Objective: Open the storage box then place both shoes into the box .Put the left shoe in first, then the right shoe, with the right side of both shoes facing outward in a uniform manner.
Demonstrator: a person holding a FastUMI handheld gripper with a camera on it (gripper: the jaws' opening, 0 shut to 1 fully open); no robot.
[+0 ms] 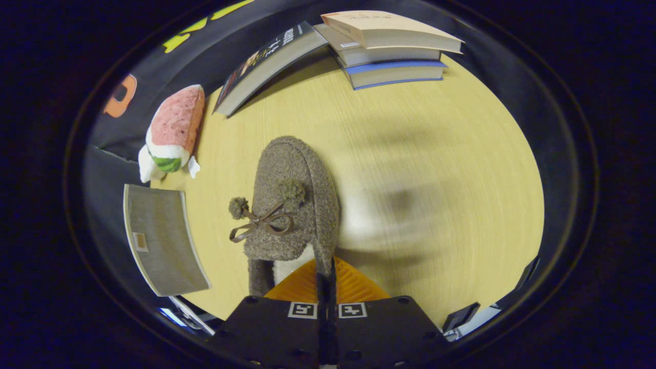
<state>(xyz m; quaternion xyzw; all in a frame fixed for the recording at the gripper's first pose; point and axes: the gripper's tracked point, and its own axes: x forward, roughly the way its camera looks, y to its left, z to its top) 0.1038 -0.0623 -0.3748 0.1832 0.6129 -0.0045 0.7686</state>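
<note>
Pinching the shoe's [292, 205] side wall, gripper [326, 274] fingers closed together.

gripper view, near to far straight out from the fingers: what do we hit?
gripper, fingers closed on the heel rim of the brown fuzzy shoe → bare stretch of wooden table → stack of books at the far edge.

Pale yellow wood-grain table [435, 169] carries a stack of books [392, 48], a leaning dark-covered book [266, 66], a watermelon-slice plush [171, 133] (at the edge).
</note>
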